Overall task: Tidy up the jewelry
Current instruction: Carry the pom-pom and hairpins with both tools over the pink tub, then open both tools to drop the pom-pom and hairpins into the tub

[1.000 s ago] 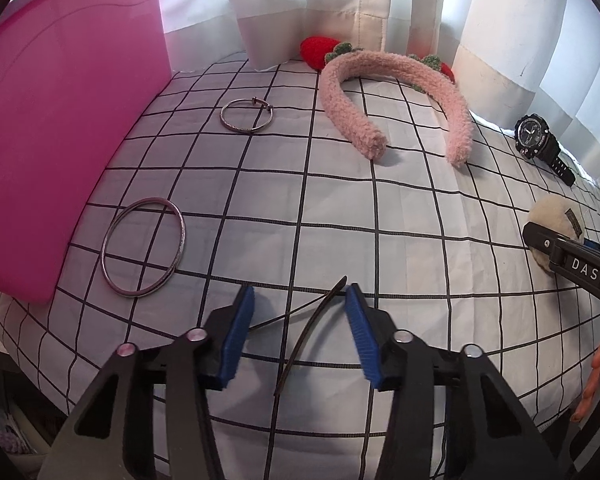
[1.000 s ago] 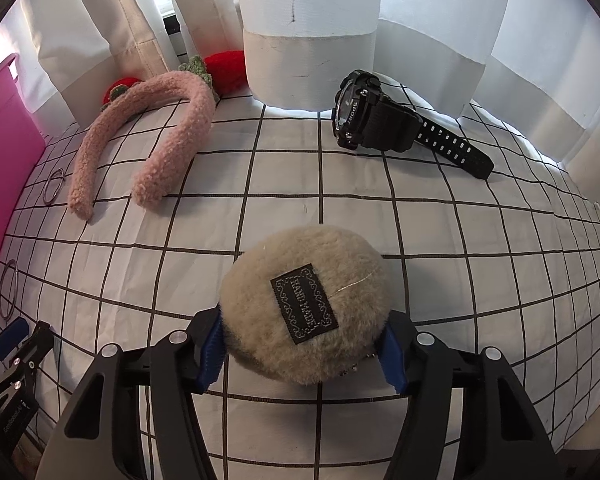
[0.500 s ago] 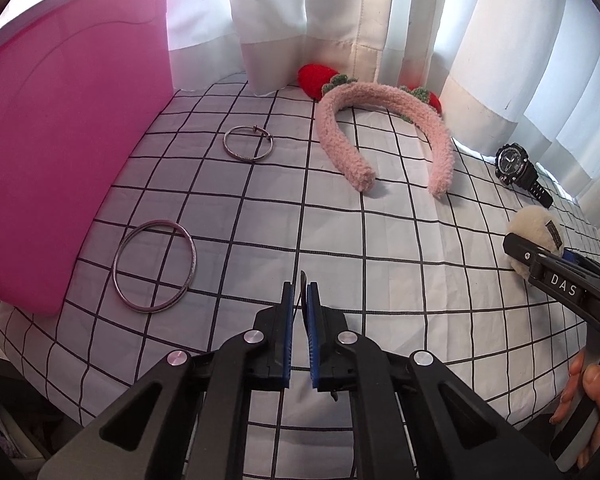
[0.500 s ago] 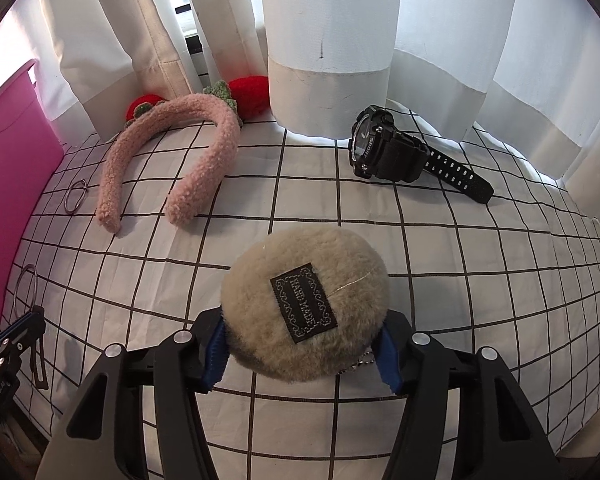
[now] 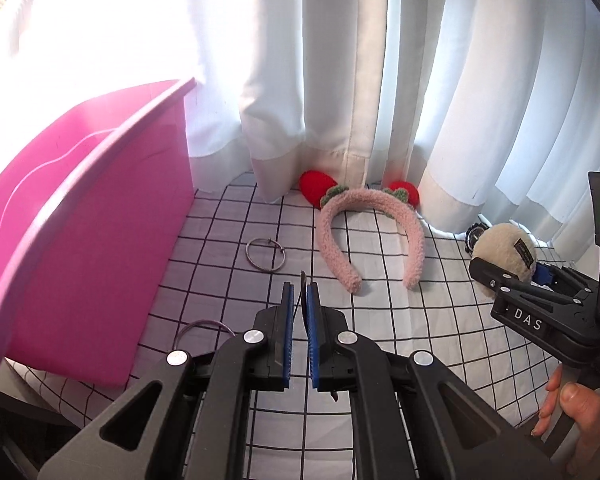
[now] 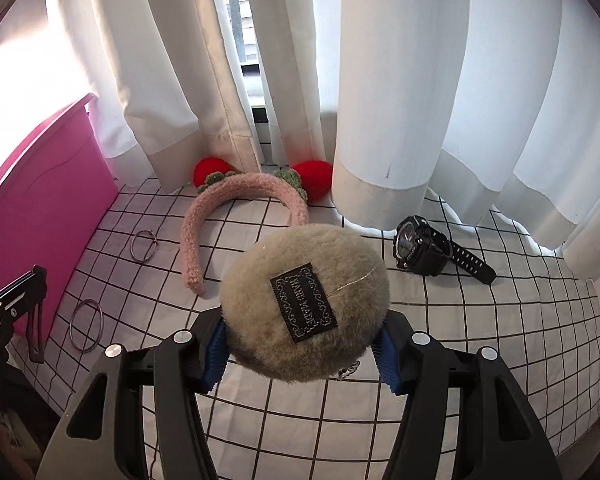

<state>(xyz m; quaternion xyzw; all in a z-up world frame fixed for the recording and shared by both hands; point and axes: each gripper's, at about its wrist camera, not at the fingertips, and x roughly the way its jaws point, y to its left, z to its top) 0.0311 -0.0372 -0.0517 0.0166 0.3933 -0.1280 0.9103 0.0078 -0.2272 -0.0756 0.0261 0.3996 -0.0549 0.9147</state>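
Observation:
My left gripper [image 5: 299, 308] is shut on a thin black hair clip [image 5: 302, 283], lifted above the checked cloth; the clip also shows hanging in the right wrist view [image 6: 36, 330]. My right gripper [image 6: 302, 350] is shut on a beige fluffy pom-pom [image 6: 305, 303] with a black label, held above the cloth; it also shows in the left wrist view [image 5: 504, 247]. A pink bin [image 5: 76, 216] stands at the left. A pink fuzzy headband [image 5: 370, 236], a small metal ring [image 5: 265, 254], a larger bangle [image 6: 86, 324] and a black watch [image 6: 424, 250] lie on the cloth.
White curtains [image 5: 340, 80] hang along the back edge of the checked cloth [image 5: 380, 360]. Red strawberry decorations [image 6: 312, 178] on the headband rest against the curtain. The cloth's front edge drops off below the grippers. A hand [image 5: 576, 412] holds the right gripper.
My left gripper closed on the black hair clip and lifted it up and back. My right gripper lifted the pom-pom off the cloth.

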